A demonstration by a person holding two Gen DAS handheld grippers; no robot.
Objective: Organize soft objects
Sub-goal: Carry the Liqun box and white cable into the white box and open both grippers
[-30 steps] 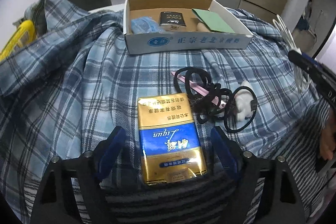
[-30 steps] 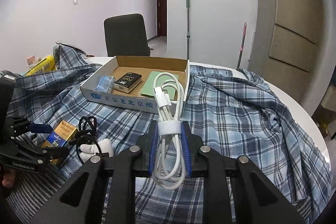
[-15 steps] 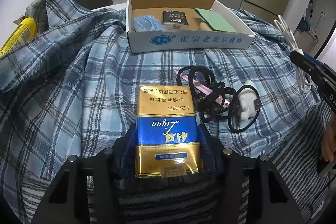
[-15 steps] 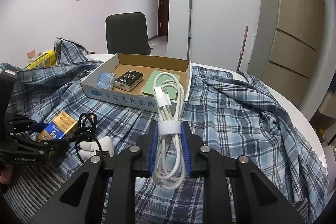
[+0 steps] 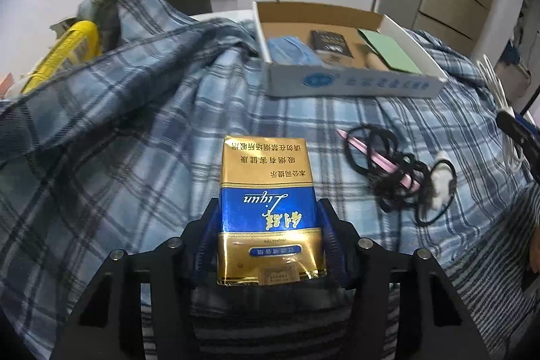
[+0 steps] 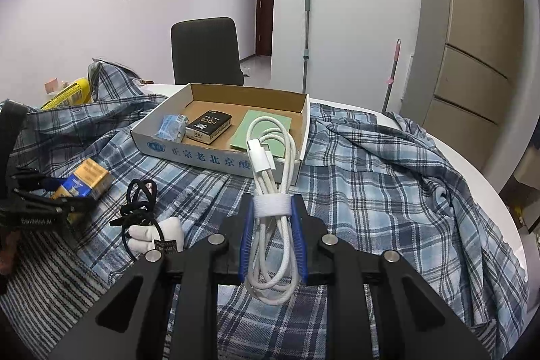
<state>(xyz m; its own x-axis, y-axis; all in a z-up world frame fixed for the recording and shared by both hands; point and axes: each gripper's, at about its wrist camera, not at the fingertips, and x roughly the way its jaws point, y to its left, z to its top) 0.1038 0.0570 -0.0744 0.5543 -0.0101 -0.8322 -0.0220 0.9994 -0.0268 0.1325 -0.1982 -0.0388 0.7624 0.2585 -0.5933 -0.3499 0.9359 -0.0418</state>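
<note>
at lower centre of the left wrist view, the left tongs (image 5: 268, 235) clench a gold-and-blue cigarette pack (image 5: 266, 201) above the plaid shirt (image 5: 135, 130); the cardboard box (image 5: 351, 86) sits upper right. the right tongs (image 6: 271, 242) grip a coiled white cable (image 6: 270, 157). carrying step; next, each load likely goes into the box.

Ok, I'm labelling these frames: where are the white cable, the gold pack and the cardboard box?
white cable (image 6: 270, 206), right wrist view, strap.
gold pack (image 5: 268, 208), left wrist view, blue band.
cardboard box (image 6: 202, 154), right wrist view, front wall.
</note>
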